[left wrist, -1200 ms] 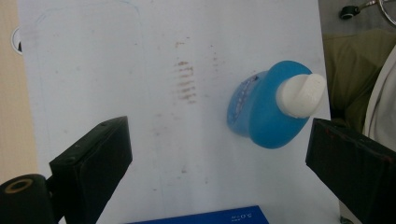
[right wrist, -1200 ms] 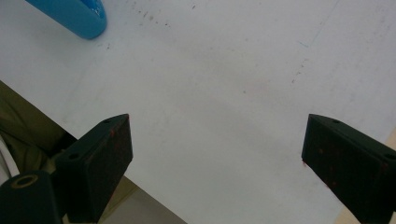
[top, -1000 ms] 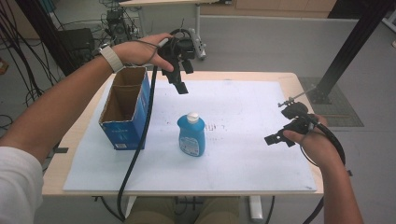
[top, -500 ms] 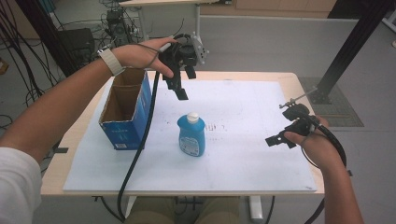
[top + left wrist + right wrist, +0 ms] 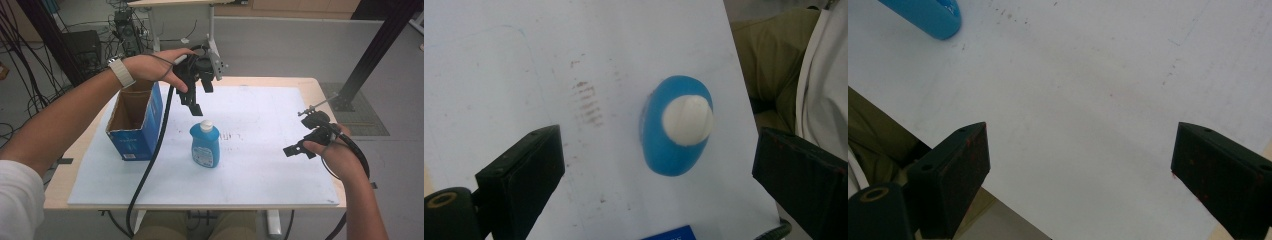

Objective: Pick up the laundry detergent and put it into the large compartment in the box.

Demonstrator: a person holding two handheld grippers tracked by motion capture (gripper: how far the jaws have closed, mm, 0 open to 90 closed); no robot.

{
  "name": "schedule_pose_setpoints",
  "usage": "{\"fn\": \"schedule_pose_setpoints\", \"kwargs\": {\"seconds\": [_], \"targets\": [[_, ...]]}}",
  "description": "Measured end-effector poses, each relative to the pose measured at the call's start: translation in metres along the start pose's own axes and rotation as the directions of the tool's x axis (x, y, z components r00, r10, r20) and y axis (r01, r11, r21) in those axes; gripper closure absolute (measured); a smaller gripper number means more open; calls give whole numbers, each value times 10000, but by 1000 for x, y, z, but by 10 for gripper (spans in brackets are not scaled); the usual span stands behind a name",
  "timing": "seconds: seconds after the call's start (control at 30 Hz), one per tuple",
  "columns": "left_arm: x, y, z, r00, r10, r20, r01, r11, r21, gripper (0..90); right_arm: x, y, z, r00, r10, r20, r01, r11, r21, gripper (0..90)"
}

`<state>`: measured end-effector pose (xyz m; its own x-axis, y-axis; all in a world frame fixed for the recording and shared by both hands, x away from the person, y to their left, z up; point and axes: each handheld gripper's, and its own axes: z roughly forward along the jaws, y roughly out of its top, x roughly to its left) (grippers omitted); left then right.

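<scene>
Bottle [image 5: 676, 125] stands upright below the left hand-held gripper [image 5: 659, 165], jaws spread wide.

Setting: we class this as a lab or test room. Evidence we record: cable bundles [image 5: 20, 45] hanging at left, black electronics box [image 5: 82, 47] on the floor, grey partition [image 5: 300, 45], black metal frame post [image 5: 372, 50], white-boarded surface [image 5: 270, 165] on a plain desk.
</scene>
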<state>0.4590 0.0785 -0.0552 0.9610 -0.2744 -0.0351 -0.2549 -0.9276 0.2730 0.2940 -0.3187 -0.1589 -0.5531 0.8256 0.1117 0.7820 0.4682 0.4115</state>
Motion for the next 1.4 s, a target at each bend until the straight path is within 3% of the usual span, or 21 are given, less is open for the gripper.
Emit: {"fn": "schedule_pose_setpoints", "kwargs": {"seconds": [0.6,0.93,1.4], "targets": [[-2,1,14,9995,288,120,-288,9996,9,69,-1,-3,1,9999,154,-30,-154,9999,31,87],[-4,5,23,9975,611,362,-621,9977,287,81,-1,-4,1,9999,150,-43,-150,9999,-13,87],[-11,10,35,9957,892,260,-905,9945,536,71,-1,-5,2,9999,151,-22,-151,9999,-44,86]]}}
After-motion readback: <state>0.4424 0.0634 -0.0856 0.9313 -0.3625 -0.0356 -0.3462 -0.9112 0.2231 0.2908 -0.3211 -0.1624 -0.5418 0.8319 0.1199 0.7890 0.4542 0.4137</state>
